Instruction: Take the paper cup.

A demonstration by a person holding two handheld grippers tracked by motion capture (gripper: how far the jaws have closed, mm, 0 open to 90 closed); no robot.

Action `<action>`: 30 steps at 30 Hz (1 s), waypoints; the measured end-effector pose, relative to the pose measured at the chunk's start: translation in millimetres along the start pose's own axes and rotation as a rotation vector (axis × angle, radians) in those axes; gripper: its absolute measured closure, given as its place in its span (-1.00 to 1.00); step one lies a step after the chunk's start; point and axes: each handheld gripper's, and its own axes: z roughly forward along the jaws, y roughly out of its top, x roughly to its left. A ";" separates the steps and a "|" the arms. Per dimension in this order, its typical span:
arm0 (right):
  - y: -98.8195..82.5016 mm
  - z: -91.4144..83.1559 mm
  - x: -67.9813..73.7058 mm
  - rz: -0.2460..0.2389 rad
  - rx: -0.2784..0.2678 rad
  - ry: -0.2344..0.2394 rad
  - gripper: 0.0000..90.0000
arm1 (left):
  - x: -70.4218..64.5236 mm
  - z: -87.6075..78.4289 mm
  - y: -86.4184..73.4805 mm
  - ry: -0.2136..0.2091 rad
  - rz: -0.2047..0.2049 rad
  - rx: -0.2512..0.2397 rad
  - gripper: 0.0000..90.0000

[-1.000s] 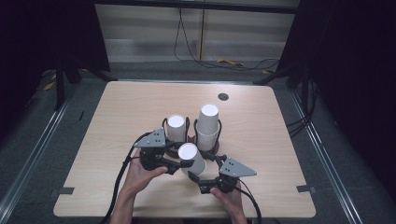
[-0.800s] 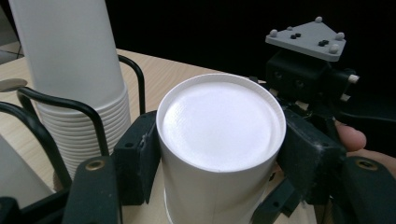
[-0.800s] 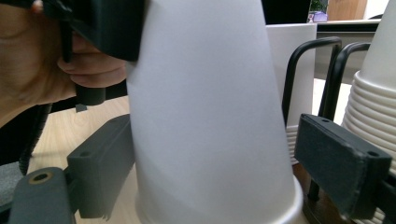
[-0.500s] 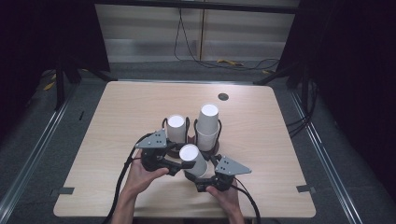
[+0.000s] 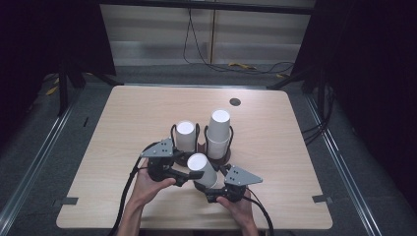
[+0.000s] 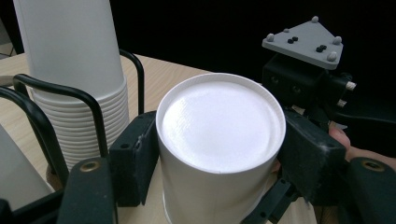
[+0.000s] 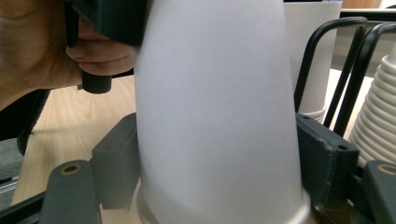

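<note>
We see the right claw (image 5: 210, 189) newly closing onto the inverted cup (image 5: 201, 170); the left claw (image 5: 183, 175), opening, remains clamped nearer its base, so a handover seems underway.

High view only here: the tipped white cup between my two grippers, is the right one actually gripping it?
Observer: Yes. In the right gripper view, the jaws of the right gripper have just been closing and press both sides of the cup near its rim.
Operator: And the left?
Observer: The jaws of the left gripper flank the cup's closed base end and have just been opening. Whether the pads press on it, I cannot tell.
</note>
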 end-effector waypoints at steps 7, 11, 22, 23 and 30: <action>1.0 -2.5 -2.0 0.009 0.037 0.000 -0.44 | 0.5 6.8 -4.9 0.000 -0.009 0.005 -0.56; 1.5 -4.0 -3.0 0.005 0.056 -0.005 -0.44 | 0.5 6.1 -6.0 0.021 -0.007 0.019 -0.64; 5.7 -11.2 -7.7 0.004 0.138 -0.003 -0.43 | 2.1 -0.6 -7.8 0.049 0.010 0.037 -0.65; 6.1 -12.0 -9.1 0.003 0.160 0.001 -0.43 | 2.5 -1.6 -7.7 0.053 0.021 0.054 -0.65; 13.6 -13.5 -12.5 -0.024 0.220 0.007 -0.42 | 2.6 -3.5 -5.5 0.068 0.060 0.119 -0.65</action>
